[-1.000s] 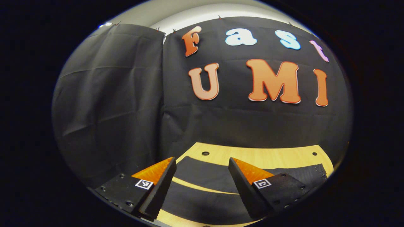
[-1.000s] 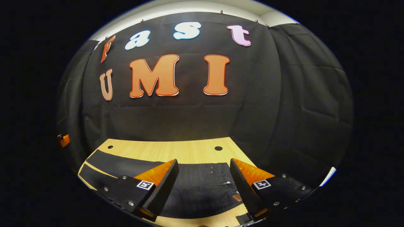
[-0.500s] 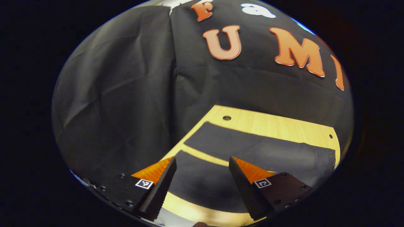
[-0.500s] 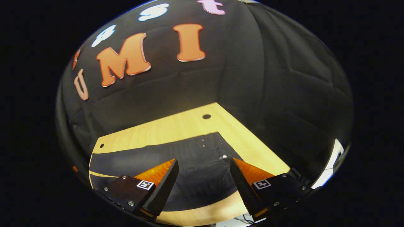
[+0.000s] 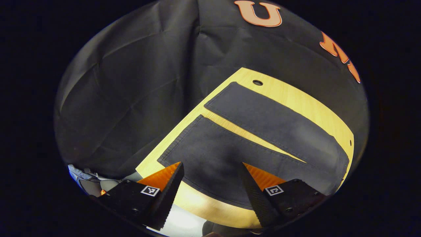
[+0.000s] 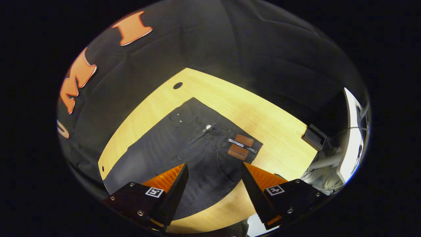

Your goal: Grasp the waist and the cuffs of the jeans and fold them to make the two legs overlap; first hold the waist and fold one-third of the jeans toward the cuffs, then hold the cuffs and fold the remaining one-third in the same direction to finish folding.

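Dark denim lies spread flat on the pale wooden table [image 5: 296,98] in front of me, the jeans [image 5: 230,154] unfolded with both legs side by side and a thin wedge of bare wood between them. In the left gripper view the two cuffs [image 5: 184,138] sit toward nine o'clock of the garment, the near leg reaching down between my fingers and the far leg running toward two o'clock beside a small round hole [image 5: 257,82] in the tabletop. My left gripper [image 5: 210,194] hangs above the near leg at six o'clock, its fingers spread wide with nothing between them and not touching the cloth.

In the right gripper view the waist [image 6: 227,131] of the jeans points toward two o'clock, with a metal button [image 6: 208,126] at the fly and two brown patches [image 6: 240,146] at the waistband's near corner. My right gripper [image 6: 213,194] is held over the seat of the jeans at six o'clock, fingers wide apart and empty, above the fabric. A dark box [image 6: 314,140] rests off the table's edge at three o'clock, near some pale cables. Black cloth [image 6: 263,49] hangs behind the table.
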Demonstrator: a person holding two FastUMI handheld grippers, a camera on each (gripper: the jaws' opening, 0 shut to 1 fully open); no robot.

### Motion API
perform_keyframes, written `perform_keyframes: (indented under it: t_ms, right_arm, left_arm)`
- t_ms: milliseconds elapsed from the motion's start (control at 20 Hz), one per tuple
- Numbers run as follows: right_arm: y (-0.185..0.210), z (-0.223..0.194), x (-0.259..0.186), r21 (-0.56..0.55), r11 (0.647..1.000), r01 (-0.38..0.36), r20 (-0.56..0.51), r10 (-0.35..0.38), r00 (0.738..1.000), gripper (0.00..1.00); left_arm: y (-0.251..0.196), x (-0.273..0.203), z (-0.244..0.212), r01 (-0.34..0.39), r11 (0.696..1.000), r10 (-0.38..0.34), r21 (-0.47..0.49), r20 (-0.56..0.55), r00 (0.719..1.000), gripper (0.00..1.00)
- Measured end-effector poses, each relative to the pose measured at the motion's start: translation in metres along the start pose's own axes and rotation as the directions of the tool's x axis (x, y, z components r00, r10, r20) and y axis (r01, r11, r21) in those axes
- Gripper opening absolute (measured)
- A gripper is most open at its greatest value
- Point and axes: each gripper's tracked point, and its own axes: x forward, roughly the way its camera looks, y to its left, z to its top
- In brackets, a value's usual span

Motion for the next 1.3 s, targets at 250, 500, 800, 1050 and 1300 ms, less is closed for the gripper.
perform_keyframes:
  t_ms: [250,500,800,1050,1300]
  right_arm:
    - [-0.022,-0.01,0.03,0.052,0.997,0.058,-0.09,-0.053,0.994,0.97]
    - [-0.041,-0.019,0.055,0.048,0.991,0.127,-0.181,-0.116,0.977,0.97]
    - [-0.045,-0.025,0.073,0.037,0.985,0.17,-0.253,-0.155,0.955,0.93]
    - [-0.048,-0.03,0.079,0.029,0.978,0.207,-0.287,-0.191,0.939,0.94]
    - [-0.048,-0.03,0.081,0.017,0.973,0.232,-0.276,-0.218,0.936,0.94]
  left_arm:
    - [0.006,0.025,-0.018,-0.002,0.998,-0.008,-0.064,-0.166,0.986,1.0]
    - [0.018,0.045,-0.049,-0.047,0.989,-0.001,-0.141,-0.32,0.947,1.0]
    - [0.032,0.069,-0.055,-0.102,0.976,0.015,-0.194,-0.407,0.913,1.0]
    - [0.051,0.085,-0.052,-0.143,0.955,0.01,-0.26,-0.452,0.892,1.0]
    - [0.078,0.088,-0.05,-0.195,0.898,-0.021,-0.395,-0.48,0.877,0.97]
